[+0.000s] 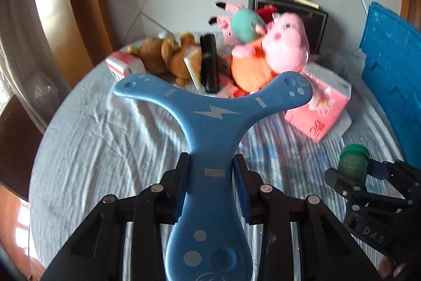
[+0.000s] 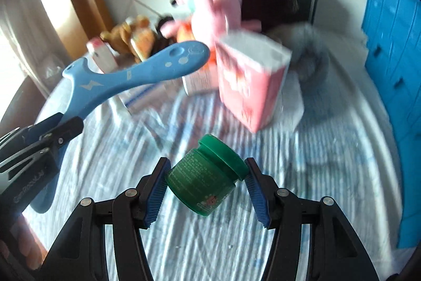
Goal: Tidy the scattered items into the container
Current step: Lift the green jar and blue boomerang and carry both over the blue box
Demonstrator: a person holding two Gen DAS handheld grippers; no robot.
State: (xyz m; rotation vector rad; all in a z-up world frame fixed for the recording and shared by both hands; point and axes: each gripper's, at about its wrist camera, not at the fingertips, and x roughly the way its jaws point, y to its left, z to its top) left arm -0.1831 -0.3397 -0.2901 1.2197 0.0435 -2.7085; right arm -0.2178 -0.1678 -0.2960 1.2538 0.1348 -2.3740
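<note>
A round table covered in a wrinkled pale striped cloth point(image 1: 105, 144) is seen from two hand-held grippers raised above it. The left gripper point(image 1: 211, 183) is clamped on one arm of a blue three-armed boomerang toy point(image 1: 210, 120), which is held clear of the cloth. The right gripper point(image 2: 206, 183) is clamped on a small green jar point(image 2: 205, 175) with a green lid, tilted between the pads and gripped partly at the lid edge.

At the far edge of the table, a brown plush bear point(image 1: 168, 54), a black cylinder point(image 1: 209, 62), pink plush pigs point(image 1: 279, 46), pink tissue packs point(image 1: 321, 107) and a dark box point(image 1: 315, 17) are crowded together. A blue plastic crate point(image 1: 392, 65) stands at the right edge and is judged to be the container.

The jar could slip or twist out, since it is held askew. The boomerang's wide arms could knock the plush toys or tissue packs if swung low. The two grippers are near each other, so a collision is possible on the way to the crate.

Open cloth is left across the near and left part of the table; the far and right edges are crowded.
</note>
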